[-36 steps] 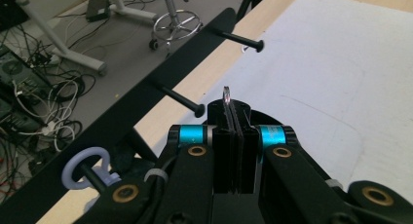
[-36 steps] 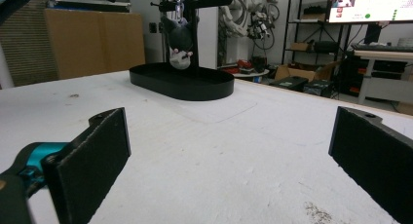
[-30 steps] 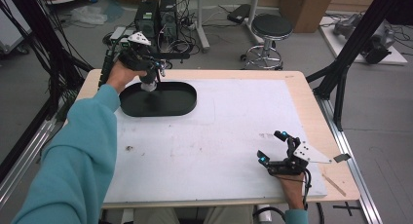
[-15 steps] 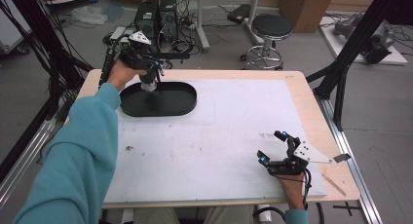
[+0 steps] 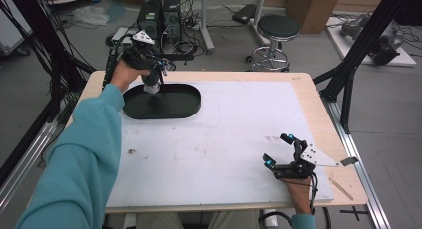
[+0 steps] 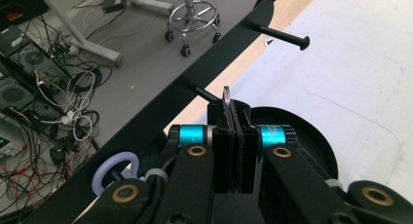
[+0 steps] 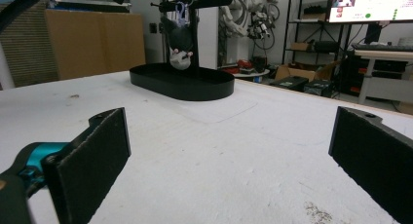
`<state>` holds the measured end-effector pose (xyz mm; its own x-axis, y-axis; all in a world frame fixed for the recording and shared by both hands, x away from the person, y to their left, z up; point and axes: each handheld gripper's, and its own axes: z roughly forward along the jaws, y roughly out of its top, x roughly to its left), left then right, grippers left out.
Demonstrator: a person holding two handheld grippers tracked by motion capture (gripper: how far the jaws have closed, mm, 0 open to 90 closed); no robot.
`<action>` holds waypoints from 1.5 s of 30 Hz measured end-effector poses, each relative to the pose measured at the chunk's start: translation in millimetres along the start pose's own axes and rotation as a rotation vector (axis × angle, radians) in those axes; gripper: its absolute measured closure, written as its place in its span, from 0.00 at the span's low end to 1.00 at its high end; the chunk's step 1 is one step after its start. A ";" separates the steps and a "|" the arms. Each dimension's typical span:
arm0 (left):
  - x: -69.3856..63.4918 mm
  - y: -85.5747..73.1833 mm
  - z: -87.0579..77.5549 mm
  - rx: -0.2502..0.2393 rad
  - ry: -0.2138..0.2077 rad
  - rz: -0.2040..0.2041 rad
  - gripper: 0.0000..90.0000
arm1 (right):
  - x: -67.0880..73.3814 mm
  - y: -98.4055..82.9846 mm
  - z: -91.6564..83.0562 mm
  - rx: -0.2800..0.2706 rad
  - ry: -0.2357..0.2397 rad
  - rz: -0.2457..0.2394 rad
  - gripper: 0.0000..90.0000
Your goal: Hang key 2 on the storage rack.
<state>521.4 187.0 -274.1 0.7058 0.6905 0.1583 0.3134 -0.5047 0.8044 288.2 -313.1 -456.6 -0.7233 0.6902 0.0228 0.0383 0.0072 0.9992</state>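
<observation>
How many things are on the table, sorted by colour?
Black: 3 – the oval tray, the left gripper above the tray, the right gripper resting on the white mat
Pale: 1 – a small keychain charm hanging over the tray, held by the shut left gripper
Total: 4

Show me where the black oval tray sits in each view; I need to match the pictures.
High view: black oval tray at the table's far left, below the left gripper.
Left gripper view: its dark rim curves behind the jaws, shut on a thin ring.
Right gripper view: upper middle, beyond the open jaws.
Shared landmark: the white mat under it.
</observation>
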 end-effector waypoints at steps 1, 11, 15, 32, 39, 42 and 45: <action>0.3 0.2 0.4 0.000 0.005 0.003 0.98 | 0.1 0.0 0.0 -0.001 -0.002 -0.001 0.01; 1.4 -0.6 5.7 -0.010 0.028 -0.016 0.98 | 0.0 0.1 -0.1 0.002 -0.001 0.000 0.01; 1.9 -0.8 7.6 -0.012 0.035 -0.023 0.98 | 0.0 0.1 -0.1 0.002 -0.001 -0.001 0.01; 3.6 0.3 3.7 -0.070 0.083 -0.072 0.71 | 0.0 -0.1 0.3 0.001 0.000 -0.007 0.01; -2.7 -4.0 -8.2 -0.188 0.061 -0.059 0.39 | 0.3 -0.2 0.1 0.000 -0.002 0.001 0.01; -7.6 -7.6 -13.9 -0.235 -0.022 -0.082 0.13 | -0.1 0.1 0.2 0.005 0.000 -0.008 0.01; -13.8 -13.2 -25.1 -0.308 -0.060 -0.059 0.05 | -0.6 0.2 0.5 0.010 -0.001 -0.002 0.01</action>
<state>491.6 197.1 -272.5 0.7309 0.6778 0.0797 0.1543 -0.2779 0.9481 289.0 -313.1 -456.4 -0.7228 0.6907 0.0206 0.0439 0.0161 0.9989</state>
